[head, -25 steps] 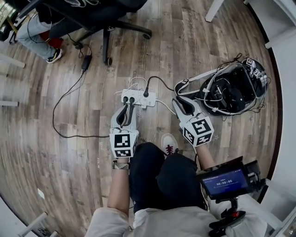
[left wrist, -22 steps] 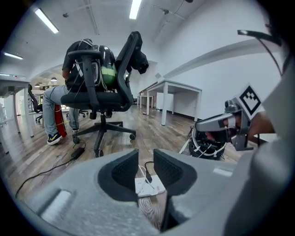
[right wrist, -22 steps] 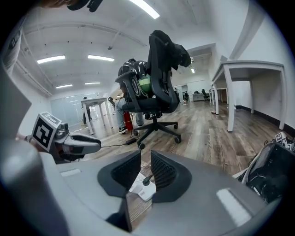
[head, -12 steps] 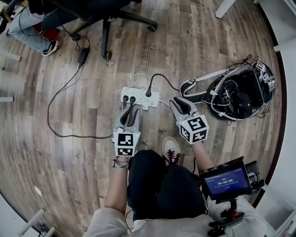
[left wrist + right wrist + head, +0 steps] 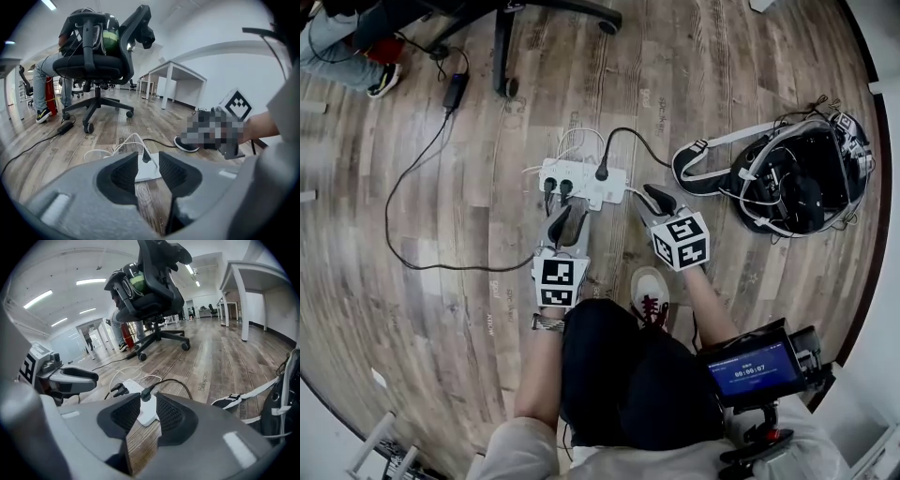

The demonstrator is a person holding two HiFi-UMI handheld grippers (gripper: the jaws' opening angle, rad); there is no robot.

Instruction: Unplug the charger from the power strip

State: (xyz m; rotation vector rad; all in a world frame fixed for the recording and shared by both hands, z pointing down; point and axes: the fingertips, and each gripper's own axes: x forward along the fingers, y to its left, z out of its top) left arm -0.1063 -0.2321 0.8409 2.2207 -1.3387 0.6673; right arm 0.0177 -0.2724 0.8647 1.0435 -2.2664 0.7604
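**APPROACH STAGE: BOTH HAND-HELD GRIPPERS RELEASED, NO PLUG GRASPED**

**Step in hand.** The task is at the approach. Nothing has been unplugged yet. The left hand-held gripper (image 5: 560, 221) sits just below the power strip (image 5: 584, 184) in the head view, and the right hand-held gripper (image 5: 649, 197) sits just off its right end. Both sets of jaws are opening. In each gripper view the gap shows only floor (image 5: 722, 84) and the strip beyond it, so neither gripper is touching or holding anything.

**Location and axis.** The strip lies flat on the floor, just above the centre of the head view. Its long axis runs left to right, dipping slightly toward the right, and its socket face points up.
- A single black plug (image 5: 601, 172) stands near the middle. Its lead arcs toward the upper right.
- A pair of black plugs (image 5: 559, 187) sits at the left end, on the edge nearest the left gripper.

**Target.** The charger (image 5: 454, 91) is judged to be the black brick at the upper left. Its lead loops across the floor and passes beneath the left gripper, probably to the pair of plugs. The junction itself is hidden.

**Next move.**
1. Bring the left jaws forward to straddle one plug body.
2. Close the jaws firmly on it.
3. Hold the strip down with the right gripper.
4. Pull the plug straight out along its pins.
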